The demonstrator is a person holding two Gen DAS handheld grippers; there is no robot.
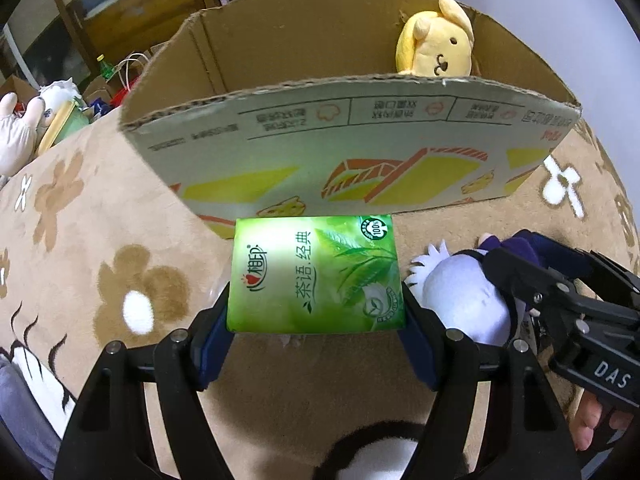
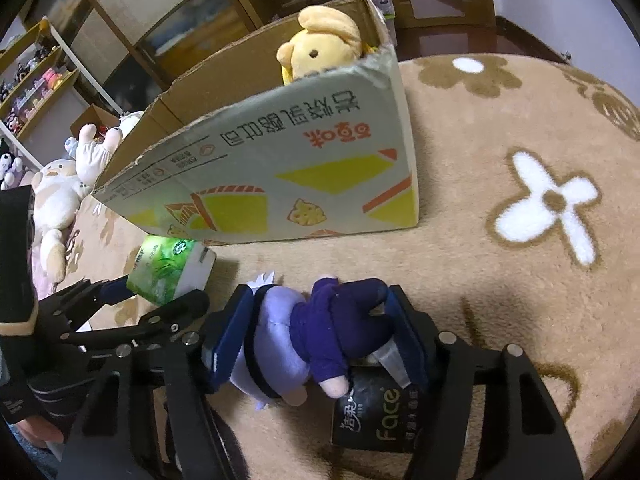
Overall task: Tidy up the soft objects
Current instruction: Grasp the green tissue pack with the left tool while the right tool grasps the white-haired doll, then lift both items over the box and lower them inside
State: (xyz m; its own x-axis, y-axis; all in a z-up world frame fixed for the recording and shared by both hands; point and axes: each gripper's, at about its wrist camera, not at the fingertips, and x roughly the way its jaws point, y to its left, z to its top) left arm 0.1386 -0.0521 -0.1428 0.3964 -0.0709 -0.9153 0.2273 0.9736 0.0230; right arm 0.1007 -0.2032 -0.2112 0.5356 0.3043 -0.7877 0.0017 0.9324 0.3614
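Observation:
My left gripper is shut on a green tissue pack, held just in front of the open cardboard box. The pack also shows in the right wrist view. My right gripper is shut on a small plush doll with a white head and purple clothes, low over the carpet. The doll and right gripper show at right in the left wrist view. A yellow plush dog sits inside the box at its far right corner; it also shows in the right wrist view.
A beige flowered carpet covers the floor. A black tissue pack marked Face lies under my right gripper. Plush toys lie left of the box. Shelves and wooden furniture stand behind.

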